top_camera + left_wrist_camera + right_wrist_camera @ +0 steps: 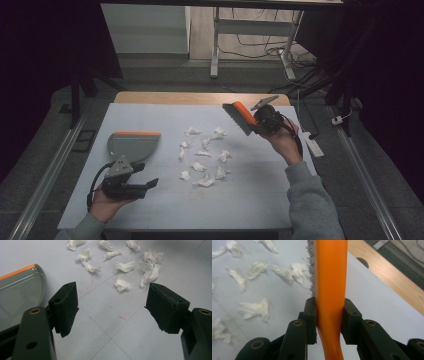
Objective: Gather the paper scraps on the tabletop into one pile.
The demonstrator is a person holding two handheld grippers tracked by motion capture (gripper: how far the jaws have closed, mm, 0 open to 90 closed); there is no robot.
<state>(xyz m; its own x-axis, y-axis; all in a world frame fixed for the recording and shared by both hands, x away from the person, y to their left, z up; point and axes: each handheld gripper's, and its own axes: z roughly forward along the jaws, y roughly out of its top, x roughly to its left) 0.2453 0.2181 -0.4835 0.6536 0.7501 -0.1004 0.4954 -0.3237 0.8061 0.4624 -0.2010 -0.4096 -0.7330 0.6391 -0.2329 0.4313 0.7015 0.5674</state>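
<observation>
Overhead, orange brush (329, 277) pinched in right claw (329, 322); left claw (111, 310) spread beside dustpan (20, 295).

Left gripper (150, 183): held low near the table's (260, 200) front-left corner by the left hand (107, 202), jaws spread wide with a clear gap between the pads (65, 307), directed toward the table's middle. Left forearm is entered from the bottom edge, a grey sleeve (80, 231) being seen at the wrist. Right gripper (257, 120): raised near the table's far-right corner by the right hand (285, 142), jaws closed on an orange handle (330, 290), pads pressed against both its sides. Right forearm in a grey sleeve is extended upward from the bottom edge.
</observation>
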